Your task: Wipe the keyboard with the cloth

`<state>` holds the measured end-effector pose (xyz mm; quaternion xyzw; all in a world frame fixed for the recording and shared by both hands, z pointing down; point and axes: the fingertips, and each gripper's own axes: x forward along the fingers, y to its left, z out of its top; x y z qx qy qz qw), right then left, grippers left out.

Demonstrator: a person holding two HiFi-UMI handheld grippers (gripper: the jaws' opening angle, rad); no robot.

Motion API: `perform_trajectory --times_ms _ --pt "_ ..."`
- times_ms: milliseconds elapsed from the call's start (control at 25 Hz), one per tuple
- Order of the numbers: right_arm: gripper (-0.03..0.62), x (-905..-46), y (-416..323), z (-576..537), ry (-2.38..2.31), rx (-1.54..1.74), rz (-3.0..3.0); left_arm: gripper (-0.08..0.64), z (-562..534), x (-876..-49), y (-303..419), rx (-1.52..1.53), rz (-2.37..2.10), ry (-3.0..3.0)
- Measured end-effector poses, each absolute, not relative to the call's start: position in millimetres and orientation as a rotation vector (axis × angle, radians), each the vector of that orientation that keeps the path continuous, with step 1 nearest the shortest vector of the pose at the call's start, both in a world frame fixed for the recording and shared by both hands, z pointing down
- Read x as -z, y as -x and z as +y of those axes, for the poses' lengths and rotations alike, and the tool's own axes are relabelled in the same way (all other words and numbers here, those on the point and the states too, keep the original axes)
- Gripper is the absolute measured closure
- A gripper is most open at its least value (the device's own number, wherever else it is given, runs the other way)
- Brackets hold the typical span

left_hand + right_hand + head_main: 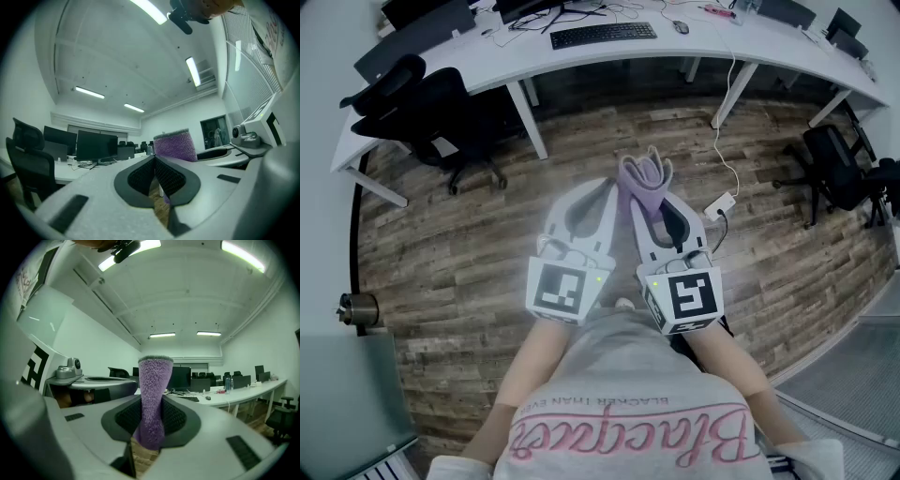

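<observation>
The black keyboard (603,35) lies on the long white desk (487,66), far ahead of both grippers. Over the wooden floor, my right gripper (651,194) is shut on a folded purple cloth (643,177), which sticks out past its tips. In the right gripper view the cloth (153,394) stands upright between the jaws, and the keyboard (188,399) shows small beyond it. My left gripper (607,186) hangs close beside the right one, shut and holding nothing. Its left gripper view shows the jaw tips (154,158) meeting, with the cloth (174,146) just to the right.
A black office chair (427,103) stands at the desk's left and another (839,167) at the right. A white power strip (719,203) and its cable lie on the floor ahead. A mouse (680,26) and dark monitors (412,36) are on the desk.
</observation>
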<state>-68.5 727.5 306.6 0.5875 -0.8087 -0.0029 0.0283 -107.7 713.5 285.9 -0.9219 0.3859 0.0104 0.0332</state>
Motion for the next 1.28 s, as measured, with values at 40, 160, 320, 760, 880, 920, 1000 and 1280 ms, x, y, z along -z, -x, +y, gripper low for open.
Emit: perform_trajectory --times_ms 40,160,320,760,880,920,1000,1280 --pt "0.502 -306 66 728 -1.815 0.007 -2.500 0.555 715 -284 105 -0.032 1.182 2.831" --pt "0.502 -306 58 730 -1.819 -0.008 -2.509 0.555 719 -283 95 -0.027 1.164 2.816" --pt "0.502 -312 53 736 -1.788 -0.023 -2.524 0.555 727 -289 89 -0.018 1.196 2.822" --pt "0.505 -316 49 716 -1.754 -0.011 -2.557 0.555 703 -301 91 -0.010 1.239 2.816" --pt "0.503 -319 42 697 -1.766 -0.010 -2.532 0.555 681 -305 87 -0.010 1.237 2.835" --pt "0.503 -320 40 688 -1.771 -0.011 -2.525 0.555 673 -306 85 -0.005 1.231 2.842" --pt "0.503 -322 36 669 -1.781 -0.016 -2.512 0.555 653 -308 81 0.008 1.208 2.840" --pt "0.503 -325 32 599 -1.800 -0.034 -2.487 0.555 578 -305 80 -0.007 1.192 2.820"
